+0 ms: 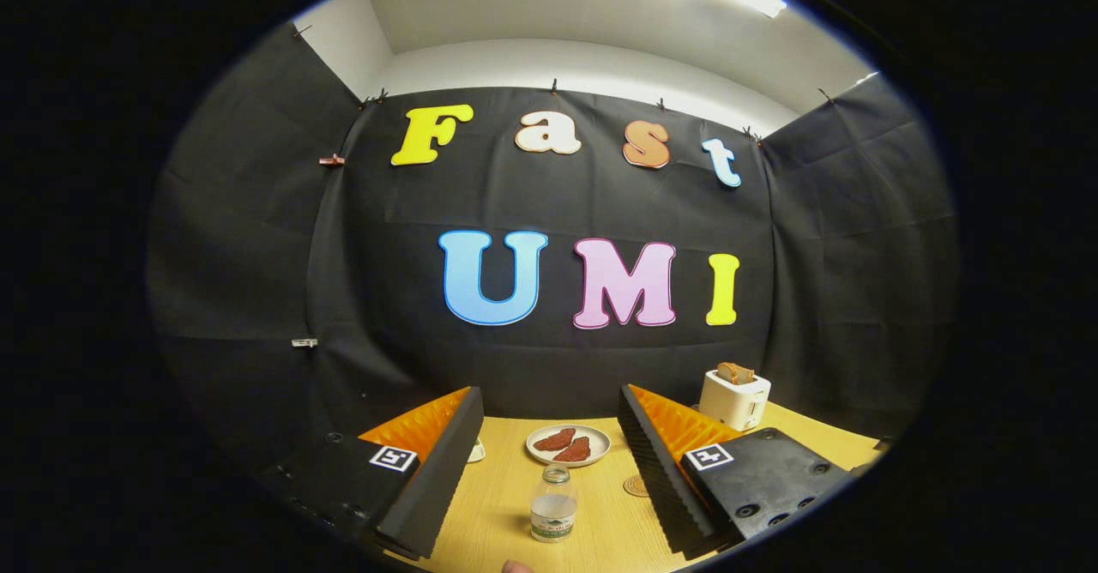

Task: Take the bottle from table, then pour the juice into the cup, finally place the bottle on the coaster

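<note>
A small clear bottle with a label band and no cap stands upright on the wooden table, between my two fingers and apart from both. My gripper is open wide, its fingers reaching forward on either side of the bottle. A round coaster lies on the table to the right of the bottle, partly hidden by the right finger. Part of a pale cup peeks out beside the left finger, beyond the bottle.
A white plate with two reddish-brown pieces of food sits beyond the bottle. A white toaster holding a slice of bread stands at the table's far right. A fingertip of a person shows at the near table edge.
</note>
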Demonstrator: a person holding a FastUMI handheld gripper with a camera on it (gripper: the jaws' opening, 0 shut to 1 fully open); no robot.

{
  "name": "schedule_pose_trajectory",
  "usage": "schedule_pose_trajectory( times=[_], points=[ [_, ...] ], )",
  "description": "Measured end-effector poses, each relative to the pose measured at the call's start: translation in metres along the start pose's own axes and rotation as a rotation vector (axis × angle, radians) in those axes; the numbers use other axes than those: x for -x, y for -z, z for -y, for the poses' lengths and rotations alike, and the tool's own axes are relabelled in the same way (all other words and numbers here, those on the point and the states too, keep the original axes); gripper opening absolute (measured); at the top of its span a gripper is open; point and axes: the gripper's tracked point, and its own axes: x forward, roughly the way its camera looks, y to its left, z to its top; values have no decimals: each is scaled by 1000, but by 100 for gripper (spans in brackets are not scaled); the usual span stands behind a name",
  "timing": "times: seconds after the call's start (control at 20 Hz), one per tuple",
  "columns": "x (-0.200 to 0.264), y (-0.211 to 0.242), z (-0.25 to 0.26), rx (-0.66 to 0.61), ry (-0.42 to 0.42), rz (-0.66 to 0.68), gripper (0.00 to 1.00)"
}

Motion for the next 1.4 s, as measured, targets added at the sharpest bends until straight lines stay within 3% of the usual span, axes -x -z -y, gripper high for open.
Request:
schedule_pose_trajectory(
  times=[0.45,1.0,1.2,1.4],
  points=[
    [-1,22,8,-9,22,-19,97],
    [-27,228,20,-12,40,-228,97],
    [-46,269,7,6,-25,-239,97],
    [-62,291,2,22,-39,-216,98]
  ],
)
